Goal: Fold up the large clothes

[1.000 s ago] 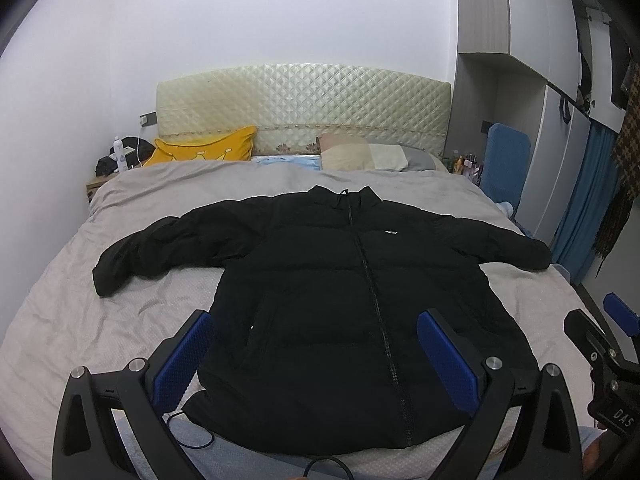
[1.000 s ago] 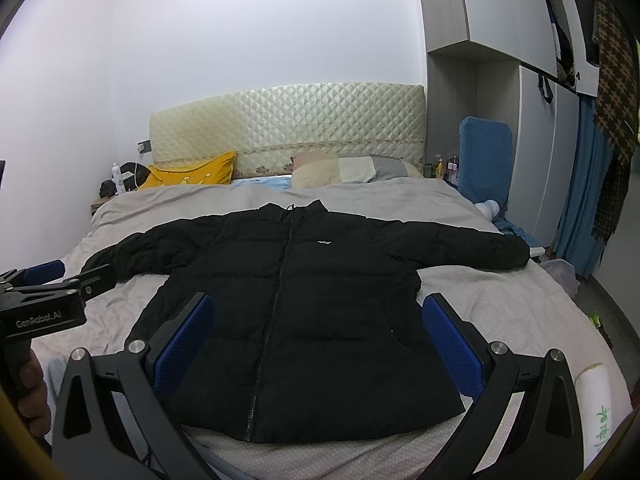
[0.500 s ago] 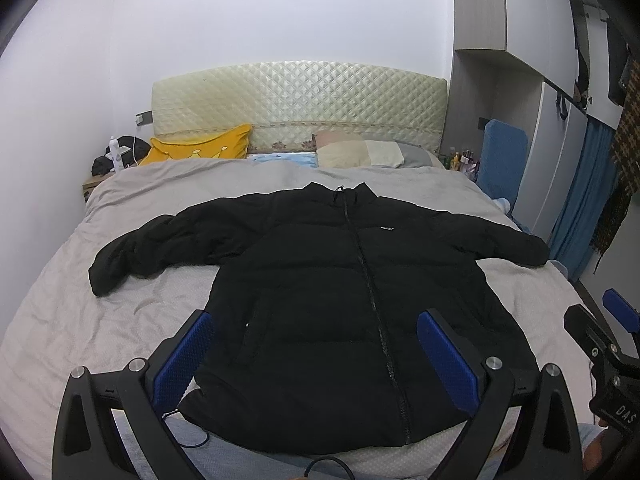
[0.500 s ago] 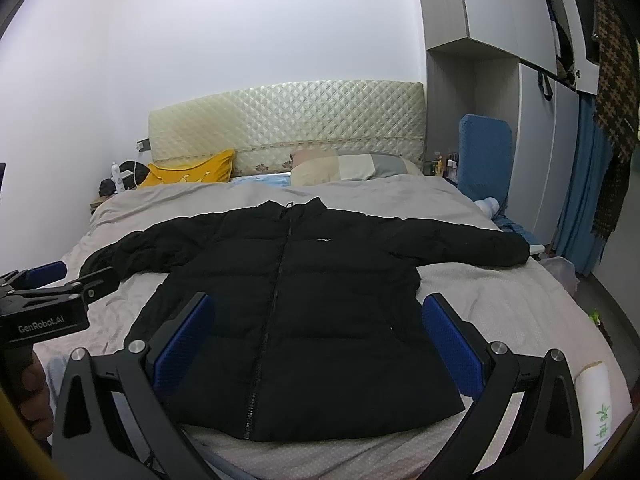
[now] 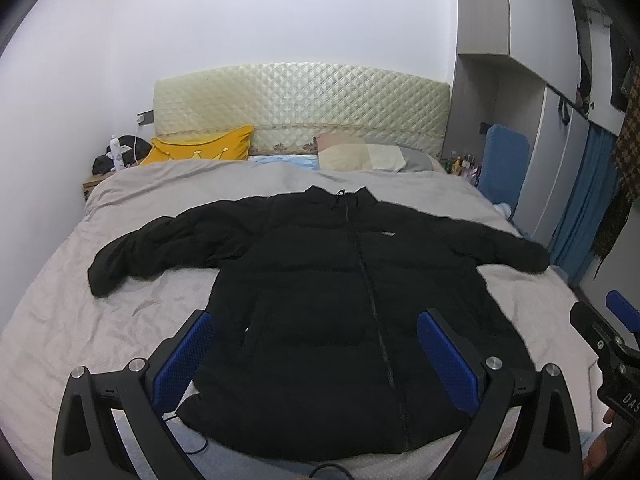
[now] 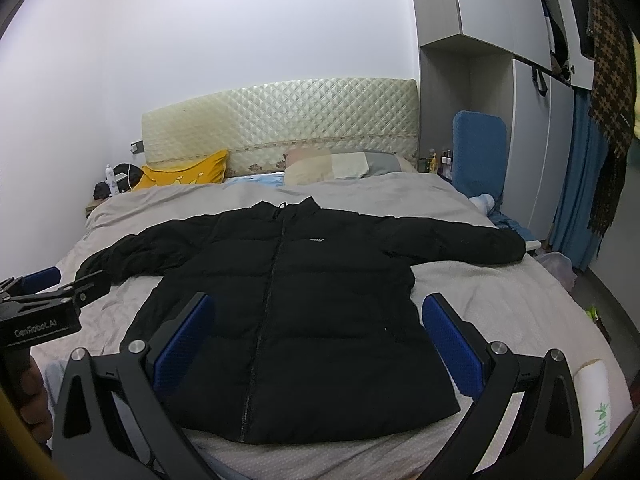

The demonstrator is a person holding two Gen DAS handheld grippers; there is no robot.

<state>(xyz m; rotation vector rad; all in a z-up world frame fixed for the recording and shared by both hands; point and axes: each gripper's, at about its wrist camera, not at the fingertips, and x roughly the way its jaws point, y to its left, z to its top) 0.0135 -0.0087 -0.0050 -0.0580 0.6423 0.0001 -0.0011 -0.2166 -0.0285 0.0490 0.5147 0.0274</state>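
Ahead of both released claws, left claw and right claw, the black jacket lies flat on the bed, collar farthest, sleeves spread crosswise; each claw is nearer its own side's sleeve.

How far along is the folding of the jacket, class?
Done: the jacket lies spread flat on the bed, zipped, front up, both sleeves out to the sides. In hand: nothing; the left gripper and right gripper hang above its hem, jaws wide open, holding nothing. Left: every fold, as no sleeve or side is turned in yet.
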